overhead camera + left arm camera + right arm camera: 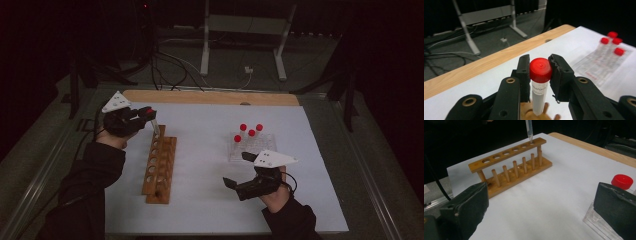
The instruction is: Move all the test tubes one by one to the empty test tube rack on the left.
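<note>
Right gripper (pixel 235 170): you hold it near the near right part of the white surface (pixel 210 200), jaws spread wide with nothing between the pads. In the right gripper view the jaws frame bare surface, with the clear rack at the right.

Clear rack (pixel 252 146): it sits just beyond your right gripper, right of centre, carrying four red-capped tubes (pixel 251 133) standing upright.

Wooden rack (pixel 160 167): it lies left of centre, its long axis running from the near edge toward the far edge. A row of holes runs along the top bar; those in view are empty.

Left gripper (pixel 149 114): it is at the far left of the surface, over the far end of the wooden rack, jaws clamped on the red cap of a tube (pixel 539 87). In the left gripper view both pads (pixel 556 75) press the cap from either side.

Held tube: it hangs from the cap, long axis close to upright, leaning a little in the high view. The tapered tip (pixel 530 137) stands directly above the last hole at the far end of the top bar, just clear of the wood or at its rim; which, I cannot tell.

Deciding relation: the hole lies straight below the tip, along the tube's own axis. Your left hand is the one in place; your right is well apart.

Judgement: the next move looks like a straight lowering. Square the lean first, or the tip may catch the rim.
</note>
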`<state>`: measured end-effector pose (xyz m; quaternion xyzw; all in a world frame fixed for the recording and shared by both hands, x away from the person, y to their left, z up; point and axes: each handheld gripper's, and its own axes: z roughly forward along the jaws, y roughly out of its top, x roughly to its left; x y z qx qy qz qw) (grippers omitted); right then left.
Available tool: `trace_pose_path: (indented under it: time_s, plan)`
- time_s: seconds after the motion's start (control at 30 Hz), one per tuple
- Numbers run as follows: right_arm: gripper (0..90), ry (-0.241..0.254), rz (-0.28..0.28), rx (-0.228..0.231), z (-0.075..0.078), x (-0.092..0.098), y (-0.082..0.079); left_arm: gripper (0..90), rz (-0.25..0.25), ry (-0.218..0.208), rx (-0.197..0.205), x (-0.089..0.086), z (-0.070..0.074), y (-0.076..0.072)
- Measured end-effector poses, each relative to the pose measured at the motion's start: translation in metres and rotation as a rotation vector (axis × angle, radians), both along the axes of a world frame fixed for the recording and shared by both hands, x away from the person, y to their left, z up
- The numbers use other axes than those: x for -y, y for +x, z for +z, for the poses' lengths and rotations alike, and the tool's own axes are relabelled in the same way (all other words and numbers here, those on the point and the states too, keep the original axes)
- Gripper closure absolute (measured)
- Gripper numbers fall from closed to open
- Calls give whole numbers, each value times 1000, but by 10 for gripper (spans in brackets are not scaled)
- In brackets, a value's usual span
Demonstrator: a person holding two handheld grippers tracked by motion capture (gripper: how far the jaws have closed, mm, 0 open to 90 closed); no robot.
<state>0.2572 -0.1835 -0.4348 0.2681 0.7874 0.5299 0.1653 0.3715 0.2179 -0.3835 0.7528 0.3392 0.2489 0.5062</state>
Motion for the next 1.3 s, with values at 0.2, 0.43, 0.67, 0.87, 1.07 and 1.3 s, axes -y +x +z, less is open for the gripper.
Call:
trace_pose_path:
  time_s: [0.2, 0.43, 0.67, 0.87, 1.07, 1.3]
  plan:
    - [0, 4, -3, -1, -1, 1, 0, 719, 15, 5, -19, -2, -15, 5]
    - [0, 5, -5, -1, -1, 2, 0, 720, 17, 1, -49, -2, -32, 8]
    - [0, 6, -2, -2, -1, 2, 0, 719, 14, 28, -69, 2, -46, 10]
    - [0, 7, -4, -3, -1, 3, 0, 719, 16, 53, -80, 4, -53, 11]
    - [0, 6, 1, -7, -1, 2, 0, 719, 20, 63, -88, 7, -60, 11]
    - [0, 10, 3, -6, 1, 3, 0, 718, 23, 60, -79, 5, -64, 11]
